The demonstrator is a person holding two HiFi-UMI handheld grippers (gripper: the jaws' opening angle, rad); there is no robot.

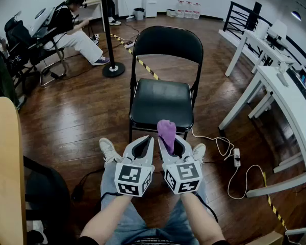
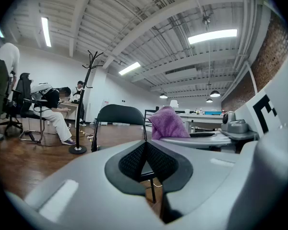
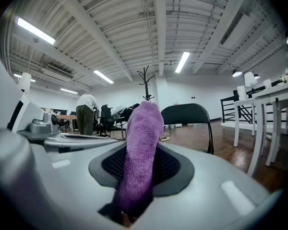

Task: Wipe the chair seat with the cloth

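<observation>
A black folding chair (image 1: 161, 102) stands on the wood floor in front of me, its seat bare. My right gripper (image 1: 170, 143) is shut on a purple cloth (image 1: 167, 132), which sticks up from between its jaws just short of the seat's front edge. In the right gripper view the cloth (image 3: 140, 147) rises straight out of the shut jaws, with the chair (image 3: 188, 115) beyond it. My left gripper (image 1: 142, 148) sits beside the right one, shut and holding nothing. The left gripper view shows the chair (image 2: 119, 116) ahead and the cloth (image 2: 168, 123) to the right.
White tables (image 1: 290, 96) line the right side, with a power strip and cable (image 1: 236, 158) on the floor beneath. A coat stand (image 1: 112, 65) and a seated person (image 1: 74, 29) are at the back left. A wooden board (image 1: 5, 172) is close on my left.
</observation>
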